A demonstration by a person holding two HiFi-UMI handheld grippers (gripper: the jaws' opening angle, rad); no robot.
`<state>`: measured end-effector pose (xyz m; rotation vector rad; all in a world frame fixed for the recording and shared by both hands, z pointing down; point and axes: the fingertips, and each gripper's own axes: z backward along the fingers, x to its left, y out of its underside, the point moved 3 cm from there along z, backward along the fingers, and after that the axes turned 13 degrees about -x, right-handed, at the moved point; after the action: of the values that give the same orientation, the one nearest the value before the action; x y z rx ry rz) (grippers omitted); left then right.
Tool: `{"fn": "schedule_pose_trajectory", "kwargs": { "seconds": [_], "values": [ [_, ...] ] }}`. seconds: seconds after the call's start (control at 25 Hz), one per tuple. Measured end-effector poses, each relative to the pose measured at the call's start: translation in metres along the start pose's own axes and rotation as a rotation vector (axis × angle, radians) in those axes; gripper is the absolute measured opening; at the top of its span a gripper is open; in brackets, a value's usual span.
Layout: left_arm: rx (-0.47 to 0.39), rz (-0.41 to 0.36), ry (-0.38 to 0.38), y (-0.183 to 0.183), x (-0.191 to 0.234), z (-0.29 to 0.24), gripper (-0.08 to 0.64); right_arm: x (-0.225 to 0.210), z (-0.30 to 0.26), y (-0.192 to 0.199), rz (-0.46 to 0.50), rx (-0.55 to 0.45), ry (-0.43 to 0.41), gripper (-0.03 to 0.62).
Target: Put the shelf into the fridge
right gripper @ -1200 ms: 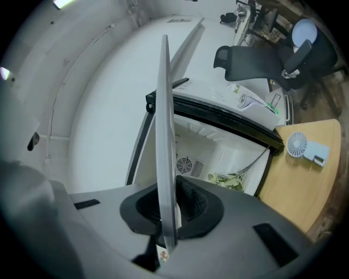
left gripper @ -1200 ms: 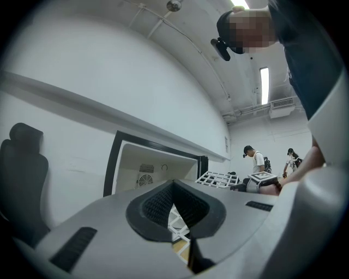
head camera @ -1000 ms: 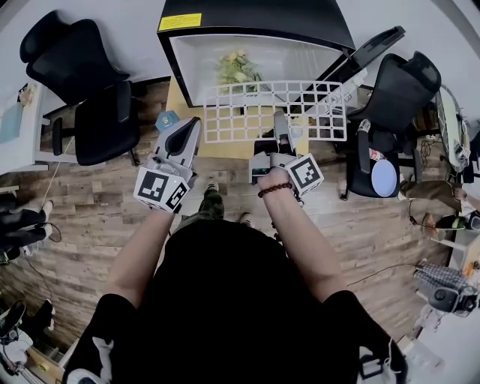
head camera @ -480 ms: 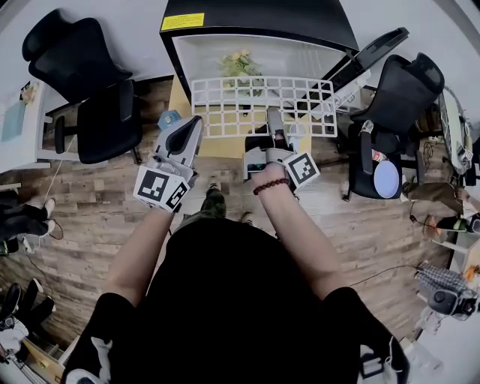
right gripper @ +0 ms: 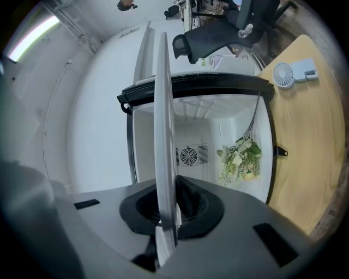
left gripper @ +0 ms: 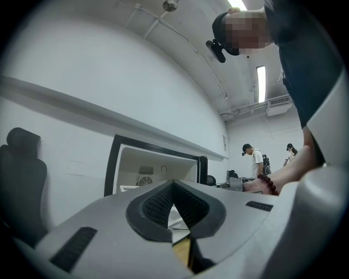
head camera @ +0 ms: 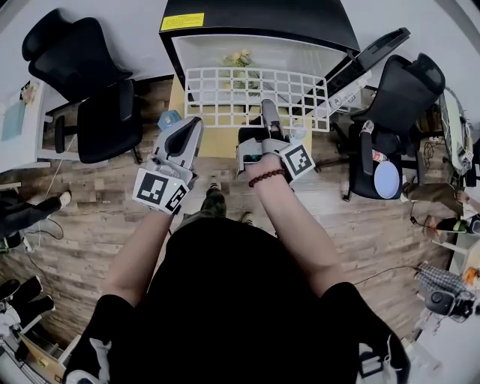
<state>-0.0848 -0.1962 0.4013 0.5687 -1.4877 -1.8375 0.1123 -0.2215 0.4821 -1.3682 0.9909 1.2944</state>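
Right gripper view | shelf (right gripper: 163, 109) edge-on, grid hidden | jaws clamp it

White grid shelf (head camera: 225, 96), black fridge (head camera: 255, 16) with white interior, brown wood-plank floor (head camera: 90, 214)

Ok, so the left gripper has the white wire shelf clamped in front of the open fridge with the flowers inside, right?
Not the left. The right gripper is clamped on the shelf; the right gripper view shows the shelf edge-on between its jaws. The left gripper is shut on nothing. The rest holds: the fridge is open, with the flowers inside.
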Motion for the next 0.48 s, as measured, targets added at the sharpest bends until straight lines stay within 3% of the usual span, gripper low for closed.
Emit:
{"fn": "schedule_pose_trajectory", "kwargs": {
  "seconds": [0.48],
  "values": [
    [0.002, 0.007, -0.013, 0.004, 0.003, -0.001, 0.020, 0.001, -0.018, 0.006, -0.019, 0.010, -0.004, 0.039]
  ]
}}
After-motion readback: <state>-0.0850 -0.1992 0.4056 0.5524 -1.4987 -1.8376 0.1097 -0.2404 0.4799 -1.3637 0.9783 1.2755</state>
